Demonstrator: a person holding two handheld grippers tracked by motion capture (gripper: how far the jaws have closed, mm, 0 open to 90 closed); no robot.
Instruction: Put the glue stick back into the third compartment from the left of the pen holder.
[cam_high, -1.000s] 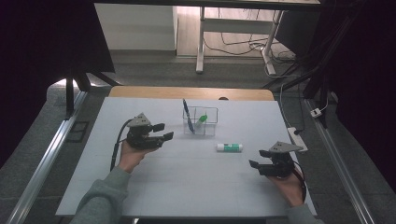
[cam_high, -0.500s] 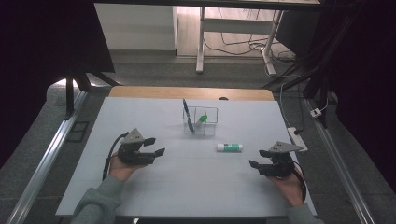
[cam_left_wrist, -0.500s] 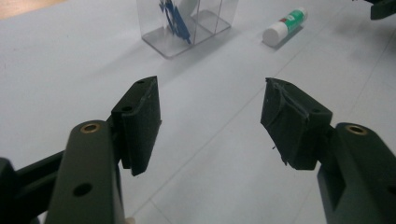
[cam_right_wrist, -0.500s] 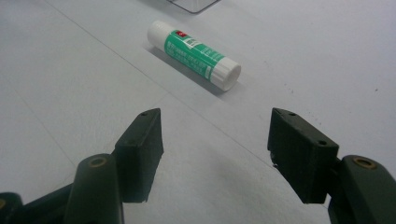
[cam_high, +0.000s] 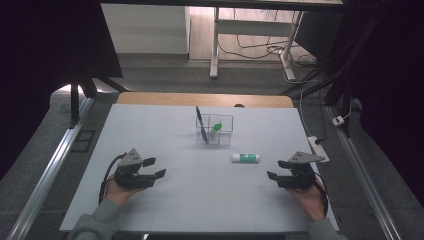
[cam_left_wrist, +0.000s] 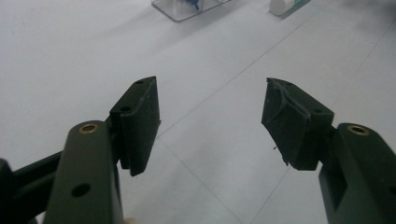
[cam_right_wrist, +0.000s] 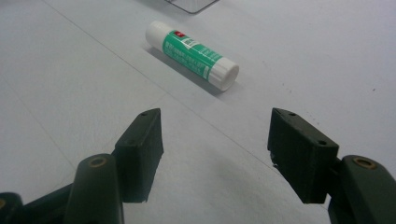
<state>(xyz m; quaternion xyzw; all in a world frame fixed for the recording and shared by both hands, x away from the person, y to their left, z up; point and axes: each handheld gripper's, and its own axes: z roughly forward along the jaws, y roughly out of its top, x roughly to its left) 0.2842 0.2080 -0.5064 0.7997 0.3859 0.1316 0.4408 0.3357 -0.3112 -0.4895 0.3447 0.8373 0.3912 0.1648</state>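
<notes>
1. The left gripper (cam_high: 151, 168) rests low over the near left part of the white table (cam_high: 160, 130), held in the person's left hand (cam_high: 116, 189), its tips aimed toward the table's middle.
2. Its jaws stand spread wide with nothing between them; in the left gripper view (cam_left_wrist: 210, 121) only bare table surface lies in the gap. The left figure rose slightly, so the jaws have just been opening a little, and they grip no object.
3. The right gripper (cam_high: 278, 169) sits at the near right of the table in the right hand (cam_high: 310, 197), tips aimed inward toward the left gripper.
4. Its jaws are also spread apart and empty; the right gripper view (cam_right_wrist: 215, 144) shows plain table between the two black pads.
5. The glue stick (cam_right_wrist: 191, 54), white with a green label, lies flat on its side on the table just ahead of the right jaws, slightly toward the left one, clear of both pads and untouched.
6. From above, the glue stick (cam_high: 245, 158) lies between the right gripper and the clear plastic organizer (cam_high: 215, 131).
7. The organizer stands farther ahead of both pairs of jaws, well apart from them, holding a dark blue pen (cam_high: 200, 122) that leans upright and a green-tipped item (cam_high: 216, 127).
8. In the left gripper view the organizer's corner (cam_left_wrist: 187, 7) appears far beyond the jaws.
</notes>
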